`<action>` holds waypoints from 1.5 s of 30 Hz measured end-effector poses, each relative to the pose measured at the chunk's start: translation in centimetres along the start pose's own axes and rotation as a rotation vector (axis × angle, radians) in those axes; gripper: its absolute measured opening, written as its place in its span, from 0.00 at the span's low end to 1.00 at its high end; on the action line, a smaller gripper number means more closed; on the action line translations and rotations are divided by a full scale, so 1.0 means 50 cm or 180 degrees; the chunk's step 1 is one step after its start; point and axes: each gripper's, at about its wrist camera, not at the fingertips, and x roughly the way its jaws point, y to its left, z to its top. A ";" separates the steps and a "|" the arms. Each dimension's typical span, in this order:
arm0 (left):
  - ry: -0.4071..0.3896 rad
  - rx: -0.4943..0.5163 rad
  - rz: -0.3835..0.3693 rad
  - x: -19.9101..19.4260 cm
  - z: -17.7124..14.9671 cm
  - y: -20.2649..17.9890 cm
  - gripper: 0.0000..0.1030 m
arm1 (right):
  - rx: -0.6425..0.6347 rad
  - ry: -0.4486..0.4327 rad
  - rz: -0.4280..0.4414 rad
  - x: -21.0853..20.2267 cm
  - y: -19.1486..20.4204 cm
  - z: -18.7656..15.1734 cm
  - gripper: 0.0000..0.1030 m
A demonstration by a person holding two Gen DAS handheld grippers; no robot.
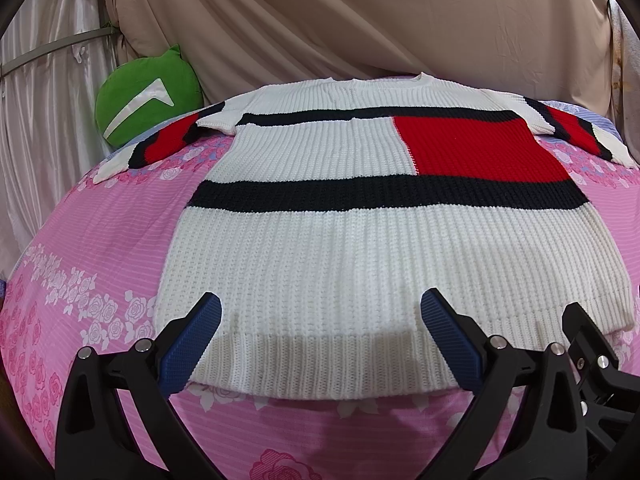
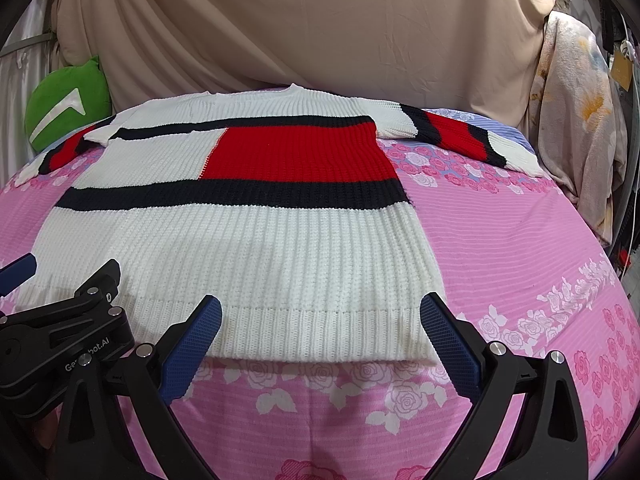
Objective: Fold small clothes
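A white knitted sweater with black stripes and a red block lies flat on the pink floral bedsheet, both sleeves spread sideways. It also shows in the right wrist view. My left gripper is open, its blue pads either side of the left part of the ribbed hem, holding nothing. My right gripper is open over the hem's right part near the right corner, holding nothing. The right gripper's body shows at the left wrist view's right edge; the left gripper's body shows in the right wrist view.
A green cushion rests at the bed's back left against beige draped cloth. A patterned blanket hangs at the right. Pink sheet lies bare right of the sweater.
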 end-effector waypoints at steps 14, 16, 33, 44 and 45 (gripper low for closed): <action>-0.0001 0.0001 0.0001 0.000 0.000 0.000 0.95 | 0.0000 0.0001 0.0000 0.000 0.001 0.000 0.95; -0.0001 0.0001 0.0001 0.000 0.000 0.000 0.95 | 0.0000 0.0000 -0.0001 0.000 0.000 0.000 0.95; 0.0001 0.0005 0.0006 0.000 -0.001 0.001 0.95 | -0.0011 0.0010 -0.0025 -0.001 0.007 0.000 0.95; 0.0000 0.0006 0.0009 0.000 -0.001 0.000 0.95 | -0.0012 0.0013 -0.0024 0.000 0.008 0.001 0.95; -0.0001 0.0006 0.0008 0.000 -0.001 0.000 0.95 | -0.0012 0.0013 -0.0023 0.000 0.008 0.001 0.95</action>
